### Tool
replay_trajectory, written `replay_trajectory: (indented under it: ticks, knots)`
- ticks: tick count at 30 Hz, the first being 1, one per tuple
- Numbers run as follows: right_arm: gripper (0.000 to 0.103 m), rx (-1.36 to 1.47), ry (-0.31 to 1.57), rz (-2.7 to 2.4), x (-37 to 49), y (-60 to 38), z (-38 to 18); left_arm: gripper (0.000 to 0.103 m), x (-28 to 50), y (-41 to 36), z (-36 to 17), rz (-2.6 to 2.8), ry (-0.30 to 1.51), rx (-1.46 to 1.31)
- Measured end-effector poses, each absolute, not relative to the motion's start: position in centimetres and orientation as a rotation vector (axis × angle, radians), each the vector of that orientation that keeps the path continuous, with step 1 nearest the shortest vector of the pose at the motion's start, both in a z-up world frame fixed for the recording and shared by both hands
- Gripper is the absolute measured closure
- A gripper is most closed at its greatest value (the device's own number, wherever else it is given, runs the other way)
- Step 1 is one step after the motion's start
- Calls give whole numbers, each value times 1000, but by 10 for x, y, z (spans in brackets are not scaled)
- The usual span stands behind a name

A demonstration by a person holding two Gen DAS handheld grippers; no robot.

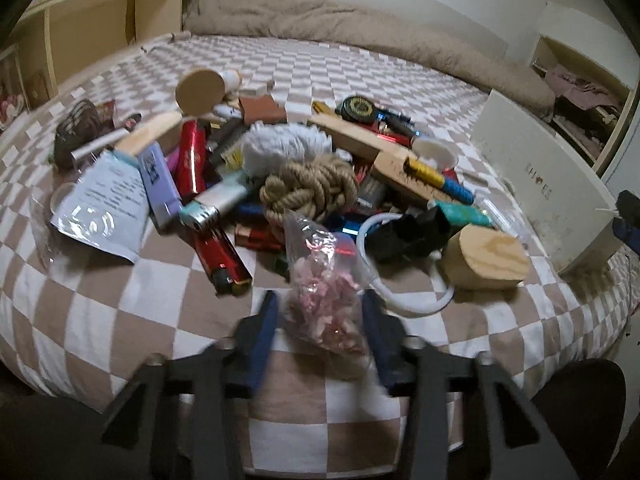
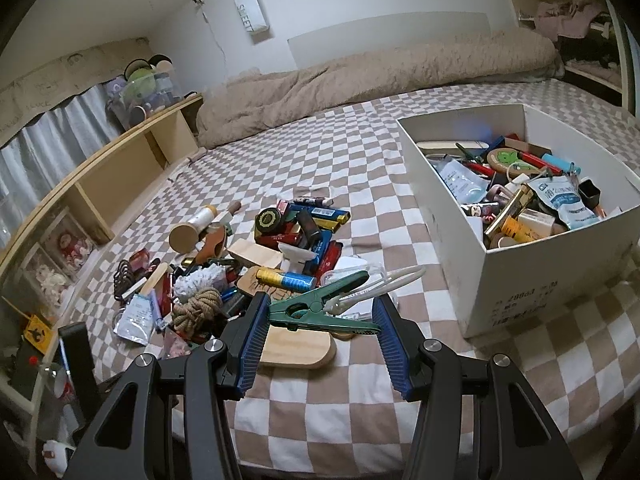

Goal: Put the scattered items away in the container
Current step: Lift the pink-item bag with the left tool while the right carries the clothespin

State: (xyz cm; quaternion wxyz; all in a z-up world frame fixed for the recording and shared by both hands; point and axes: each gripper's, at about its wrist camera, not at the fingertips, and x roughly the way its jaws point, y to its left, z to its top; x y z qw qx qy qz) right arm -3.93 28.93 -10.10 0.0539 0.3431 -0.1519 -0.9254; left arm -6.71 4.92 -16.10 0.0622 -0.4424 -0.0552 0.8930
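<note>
Only the right wrist view shows the inside of the white box (image 2: 516, 264), which sits on the checked bedspread (image 2: 360, 400) to the right of the pile and is packed with packets, tubes and small tools. The left wrist view sees just the box's outer wall (image 1: 536, 184), at the right edge of the pile. The left view, in turn, shows close up what the right view barely catches: a clear plastic bag (image 1: 326, 280) of pink bits, lying at the near edge of the heap.

The bag's long axis runs away from the camera, its narrow twisted top pointing toward the coil of rope (image 1: 308, 186) and its fuller end nearest the left gripper (image 1: 320, 322). That fuller end lies between the two blue pads, which stand either side of it; the picture is blurred there, and I cannot tell whether they press on it.

The right gripper (image 2: 320, 324) is clamped on a green clothes peg (image 2: 320, 312) and a white plastic clip (image 2: 376, 286). The peg lies crosswise between the pads, its handle ends toward the right pad, above a wooden block (image 2: 296, 350) and left of the box.
</note>
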Motion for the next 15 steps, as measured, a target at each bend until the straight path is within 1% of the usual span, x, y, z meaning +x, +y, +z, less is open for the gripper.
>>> replay_trajectory:
  ticks: [5,10,15]
  knots:
    - [49,1056,-462,-2807,-40,288,-104,73,-64,48,-159,2691,-181,-1313]
    - [49,1047,-452,-2806,-40,287,-102,74,-59,39,-141,2703,-251,-1245]
    - [49,1012,-446,-2815,-38,287,-93,74,-54,33,-108,2722,-298,-1135]
